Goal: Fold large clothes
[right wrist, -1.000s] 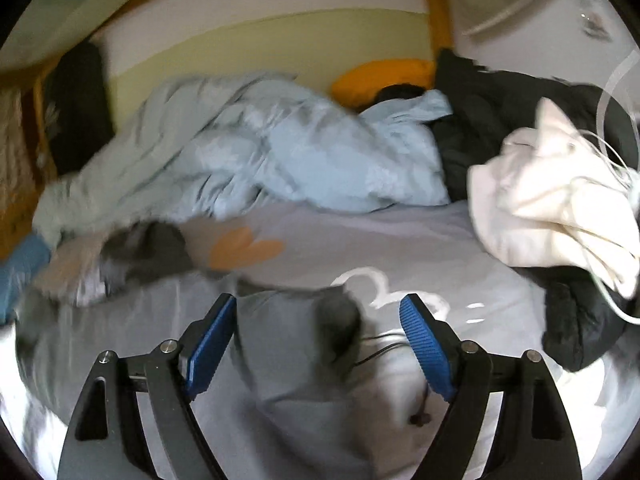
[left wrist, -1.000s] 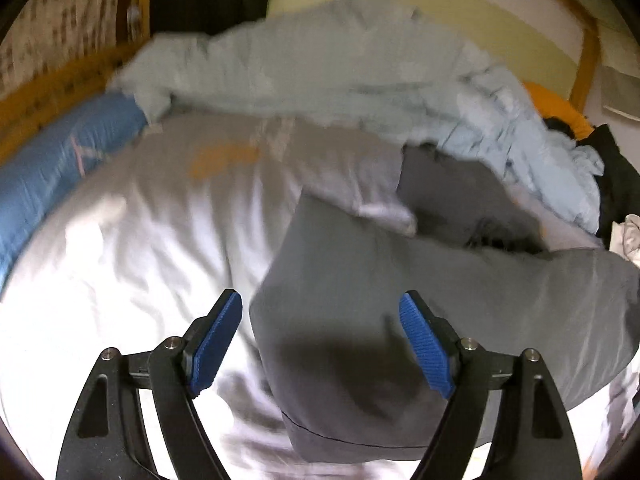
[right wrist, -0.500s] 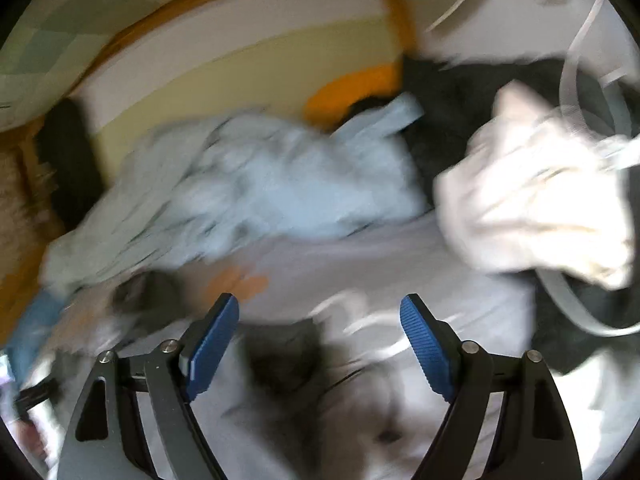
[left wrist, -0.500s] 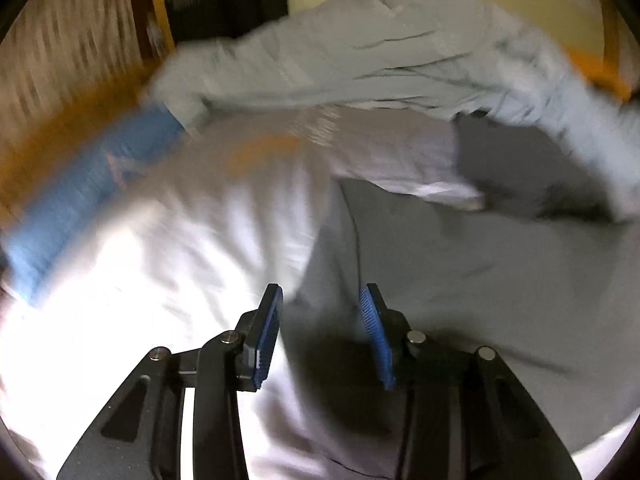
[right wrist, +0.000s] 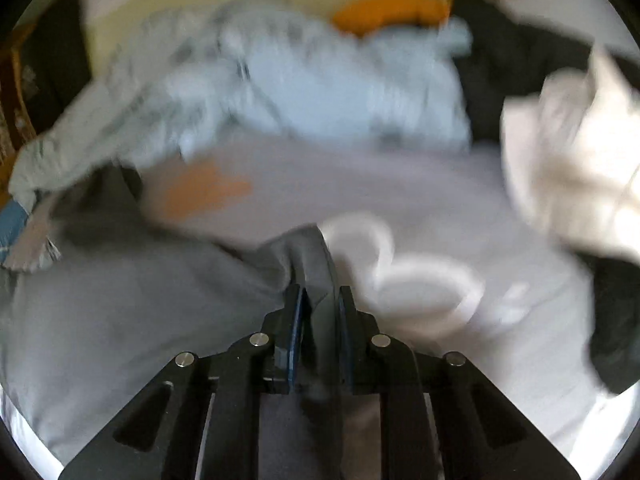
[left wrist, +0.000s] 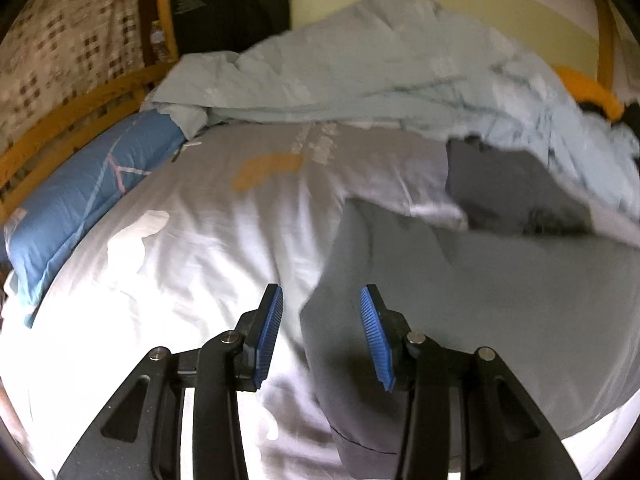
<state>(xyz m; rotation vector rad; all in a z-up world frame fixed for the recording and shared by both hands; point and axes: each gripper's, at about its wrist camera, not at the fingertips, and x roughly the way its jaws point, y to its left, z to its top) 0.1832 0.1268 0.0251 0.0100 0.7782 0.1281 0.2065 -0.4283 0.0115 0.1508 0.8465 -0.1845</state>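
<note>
A large grey garment point(left wrist: 480, 300) lies spread on the bed's white sheet point(left wrist: 180, 240). My left gripper point(left wrist: 320, 328) is partly open, its blue pads on either side of the garment's left edge, not pinching it. In the blurred right wrist view my right gripper point(right wrist: 319, 312) is shut on a bunched fold of the same grey garment point(right wrist: 120, 312), which spreads to the left.
A rumpled light blue duvet point(left wrist: 380, 64) is heaped at the head of the bed. A blue pillow point(left wrist: 80, 192) lies along the left rail. A folded dark grey piece point(left wrist: 512, 184) lies beyond the garment. White clothes point(right wrist: 572, 168) and black clothes point(right wrist: 520, 60) are piled at right.
My left gripper closed from wide open to a narrow gap at the garment's left edge. My right gripper, wide open before, has shut on a fold of the grey garment.
</note>
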